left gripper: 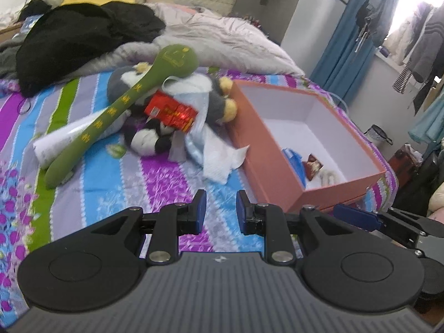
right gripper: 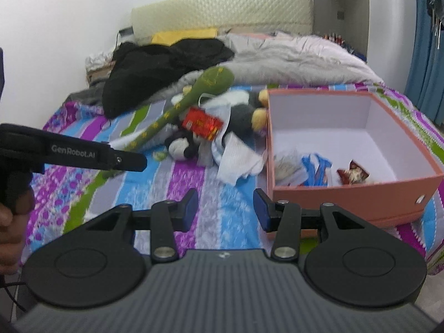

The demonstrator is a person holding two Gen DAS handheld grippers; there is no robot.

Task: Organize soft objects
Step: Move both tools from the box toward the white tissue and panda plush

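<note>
A pile of soft things lies on the striped bedspread: a green plush stick (left gripper: 116,108) (right gripper: 177,111), a grey penguin plush (left gripper: 213,97) (right gripper: 244,108), a small black-and-white plush (left gripper: 149,138) (right gripper: 181,144), a red packet (left gripper: 172,113) (right gripper: 202,123), white tissue (left gripper: 222,163) (right gripper: 238,158) and pale blue cloth (left gripper: 194,138). A pink open box (left gripper: 266,149) (right gripper: 347,194) stands to its right, holding blue wrappers (right gripper: 316,169) and a red wrapper (right gripper: 352,174). My left gripper (left gripper: 220,211) is open and empty, short of the pile. My right gripper (right gripper: 226,208) is open and empty beside the box.
A black garment (left gripper: 83,36) (right gripper: 161,66) and a pale crumpled duvet (left gripper: 227,38) (right gripper: 299,55) lie at the head of the bed. A white rolled sheet (left gripper: 55,141) lies under the green stick. Clothes hang by blue curtains (left gripper: 347,41) on the right. The bed's edge runs behind the box.
</note>
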